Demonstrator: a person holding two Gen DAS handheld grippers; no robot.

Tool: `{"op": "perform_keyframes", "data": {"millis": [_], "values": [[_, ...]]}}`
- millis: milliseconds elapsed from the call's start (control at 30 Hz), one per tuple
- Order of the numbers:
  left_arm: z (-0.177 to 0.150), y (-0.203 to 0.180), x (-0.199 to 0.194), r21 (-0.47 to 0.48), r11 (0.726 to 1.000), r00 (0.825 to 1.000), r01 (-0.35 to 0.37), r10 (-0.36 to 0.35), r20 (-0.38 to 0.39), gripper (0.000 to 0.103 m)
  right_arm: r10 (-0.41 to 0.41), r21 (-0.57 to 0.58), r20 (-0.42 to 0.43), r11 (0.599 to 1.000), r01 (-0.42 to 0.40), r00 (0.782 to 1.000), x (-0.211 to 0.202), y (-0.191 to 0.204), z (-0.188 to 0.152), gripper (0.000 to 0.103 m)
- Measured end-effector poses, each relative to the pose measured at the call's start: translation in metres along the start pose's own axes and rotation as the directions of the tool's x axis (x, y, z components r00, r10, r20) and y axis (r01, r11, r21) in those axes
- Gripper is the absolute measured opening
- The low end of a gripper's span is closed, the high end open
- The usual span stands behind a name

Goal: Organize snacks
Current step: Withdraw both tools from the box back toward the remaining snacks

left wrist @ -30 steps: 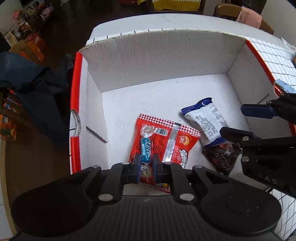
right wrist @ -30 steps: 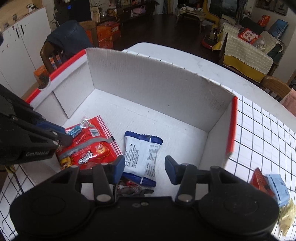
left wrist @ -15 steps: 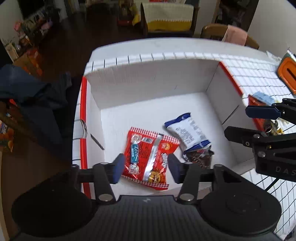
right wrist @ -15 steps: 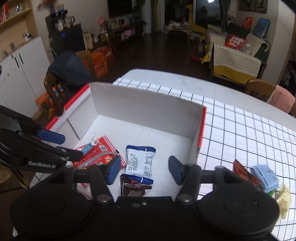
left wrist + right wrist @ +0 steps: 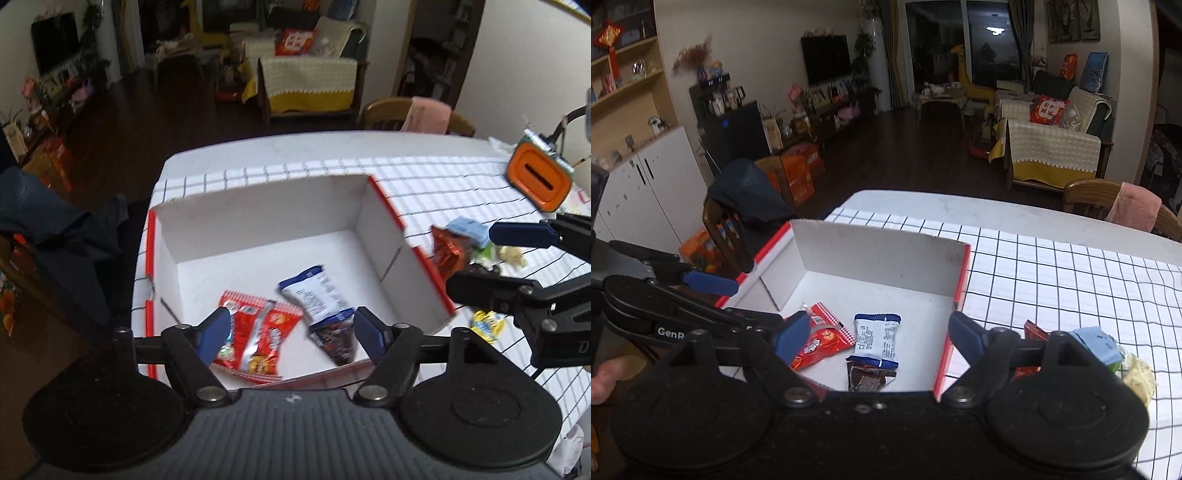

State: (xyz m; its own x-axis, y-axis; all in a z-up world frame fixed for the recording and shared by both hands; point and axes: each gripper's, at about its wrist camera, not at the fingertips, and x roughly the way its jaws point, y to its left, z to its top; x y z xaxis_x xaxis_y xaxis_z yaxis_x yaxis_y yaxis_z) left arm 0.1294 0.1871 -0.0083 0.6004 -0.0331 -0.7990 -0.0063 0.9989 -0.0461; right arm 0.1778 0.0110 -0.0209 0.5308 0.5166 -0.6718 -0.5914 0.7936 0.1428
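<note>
Snacks in the box point(image 5: 258, 225): red pack point(image 5: 258, 332) lies flat on the floor at the near-left, blue-white pack point(image 5: 314, 295) beside it to the right, its near end overlapping a dark brown pack point(image 5: 334, 341). A small candy seems to lie on the red pack's left edge; the left finger hides most of it, so not certain.

Snacks not yet boxed: a loose cluster on the checked cloth point(image 5: 1052, 266) just outside the box's right wall — red-brown pack point(image 5: 447, 254), light blue pack point(image 5: 1095, 343), a pale yellow piece point(image 5: 1141, 376), a yellow one point(image 5: 487, 321) nearer the camera. They touch or overlap one another.

Handling, judged: all are light, soft foil or film sachets. Crinkly, slippery skin; contents likely crushable (wafer, chips). Flat ones give little to bite on from above. Best hold is a crimped end seal or a raised edge, pinched gently. The light blue pack sits on top of the cluster, so it looks the easiest next take.

Left gripper point(image 5: 291, 332): above the near part of the box, jaws opening, nothing between them; packs lie below, untouched. Right gripper point(image 5: 879, 336): likewise above the box's near edge, jaws opening wide, empty. In the left view its fingers point(image 5: 517, 234) reach toward the cluster.

Box: white corrugated, red rim, sits at the table's left end; floor mostly bare, ample room left.
</note>
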Motion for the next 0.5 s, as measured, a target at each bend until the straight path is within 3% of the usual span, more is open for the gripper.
{"op": "perform_keyframes", "data": {"millis": [167, 267, 500], "values": [[0.0, -0.022, -0.013, 0.021, 0.999, 0.998, 0.029, -0.03, 0.049, 0.078, 0.006, 0.04, 0.037, 0.999, -0.007, 0.999, -0.026, -0.016, -0.009, 0.089], [-0.002, -0.039, -0.018, 0.041, 0.999, 0.996, 0.036, -0.039, 0.084, 0.082, -0.007, 0.064, 0.053, 0.998, 0.003, 0.999, -0.039, -0.028, -0.018, 0.099], [-0.008, -0.082, -0.018, 0.094, 0.993, 0.988, 0.065, -0.078, 0.136, 0.089, -0.067, 0.103, 0.032, 0.993, 0.064, 0.997, -0.057, -0.064, -0.045, 0.103]]}}
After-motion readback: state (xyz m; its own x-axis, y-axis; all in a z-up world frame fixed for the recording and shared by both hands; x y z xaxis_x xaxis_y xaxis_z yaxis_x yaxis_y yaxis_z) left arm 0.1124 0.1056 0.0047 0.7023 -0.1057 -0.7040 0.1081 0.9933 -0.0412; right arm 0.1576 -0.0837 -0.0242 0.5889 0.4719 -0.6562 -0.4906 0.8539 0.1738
